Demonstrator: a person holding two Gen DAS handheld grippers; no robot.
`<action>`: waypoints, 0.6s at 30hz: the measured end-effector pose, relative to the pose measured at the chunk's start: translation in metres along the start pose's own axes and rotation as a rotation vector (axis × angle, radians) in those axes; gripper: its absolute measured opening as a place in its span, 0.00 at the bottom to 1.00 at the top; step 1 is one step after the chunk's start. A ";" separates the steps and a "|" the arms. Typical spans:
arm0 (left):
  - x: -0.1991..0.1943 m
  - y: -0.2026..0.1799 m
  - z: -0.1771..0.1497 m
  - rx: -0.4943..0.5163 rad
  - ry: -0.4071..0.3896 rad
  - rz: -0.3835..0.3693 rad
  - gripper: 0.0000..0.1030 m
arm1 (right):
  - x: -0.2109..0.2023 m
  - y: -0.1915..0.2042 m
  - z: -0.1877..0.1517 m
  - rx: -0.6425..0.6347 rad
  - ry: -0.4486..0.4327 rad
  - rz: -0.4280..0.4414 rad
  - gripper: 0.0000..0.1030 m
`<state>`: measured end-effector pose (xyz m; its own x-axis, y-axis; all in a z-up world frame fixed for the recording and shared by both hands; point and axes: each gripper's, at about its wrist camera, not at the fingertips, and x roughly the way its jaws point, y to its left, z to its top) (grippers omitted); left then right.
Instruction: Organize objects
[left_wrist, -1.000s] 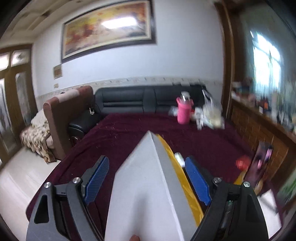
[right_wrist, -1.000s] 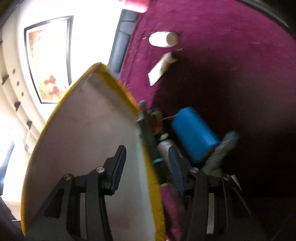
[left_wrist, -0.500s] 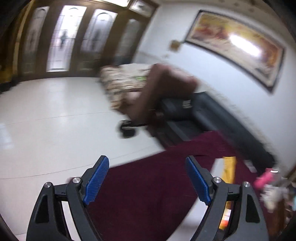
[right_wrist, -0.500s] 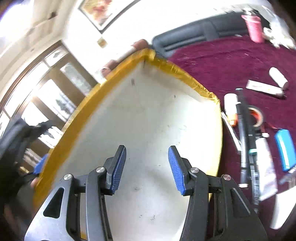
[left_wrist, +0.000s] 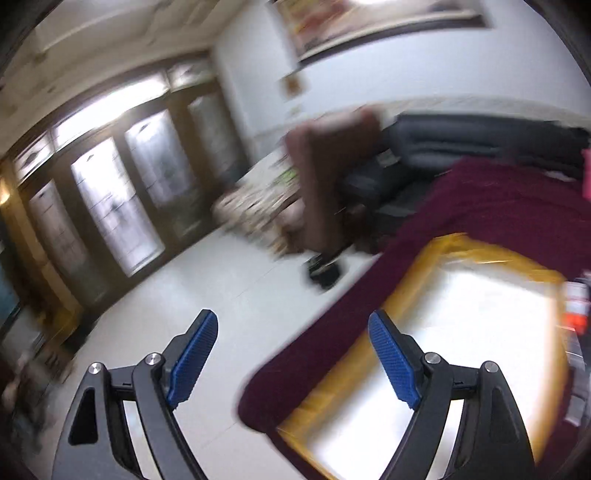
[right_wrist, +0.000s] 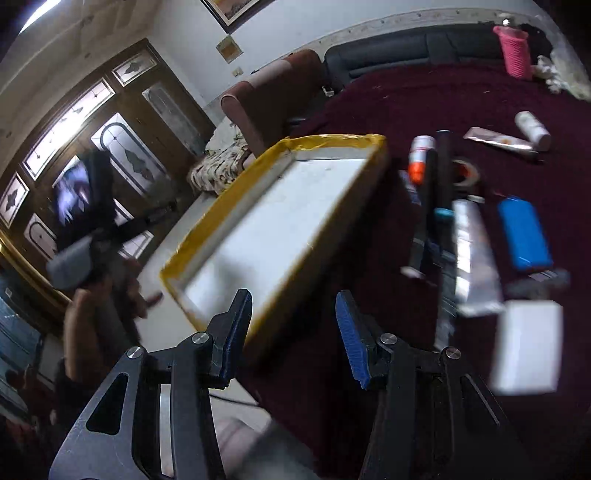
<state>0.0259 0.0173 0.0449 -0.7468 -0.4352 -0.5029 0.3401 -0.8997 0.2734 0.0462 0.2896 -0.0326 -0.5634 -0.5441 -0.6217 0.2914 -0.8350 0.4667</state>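
Note:
A white tray with a yellow taped rim (right_wrist: 280, 218) lies empty on the maroon table (right_wrist: 406, 96) near its left edge; it also shows blurred in the left wrist view (left_wrist: 461, 332). Right of it lie a blue box (right_wrist: 524, 232), a silver tube (right_wrist: 476, 254), dark pens (right_wrist: 439, 177), an orange-capped bottle (right_wrist: 419, 157), a tape roll (right_wrist: 466, 172) and a white block (right_wrist: 526, 345). My right gripper (right_wrist: 293, 325) is open and empty over the tray's near corner. My left gripper (left_wrist: 291, 350) is open and empty, left of the tray, over the floor.
A pink bottle (right_wrist: 515, 51) and white clutter stand at the table's far right. Another tube (right_wrist: 498, 138) and a white bottle (right_wrist: 533, 127) lie farther back. A brown armchair (right_wrist: 273, 96) and black sofa (right_wrist: 406, 48) stand behind. White floor (left_wrist: 221, 295) lies left of the table edge.
The tray, held up between the grippers a second ago, now lies flat on the table. The left gripper let go and swung out left; both views swung.

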 end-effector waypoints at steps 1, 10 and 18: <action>-0.018 -0.016 0.001 0.017 -0.015 -0.126 0.82 | -0.012 -0.007 -0.004 -0.002 -0.003 -0.026 0.46; -0.048 -0.150 -0.038 0.262 0.402 -0.822 0.81 | -0.071 -0.034 -0.009 0.056 0.007 -0.265 0.46; -0.036 -0.154 -0.050 0.313 0.412 -0.748 0.81 | -0.049 -0.063 -0.014 0.140 0.051 -0.370 0.46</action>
<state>0.0290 0.1693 -0.0202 -0.4262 0.2272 -0.8757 -0.3665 -0.9283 -0.0625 0.0663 0.3673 -0.0405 -0.5701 -0.2148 -0.7930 -0.0343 -0.9581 0.2843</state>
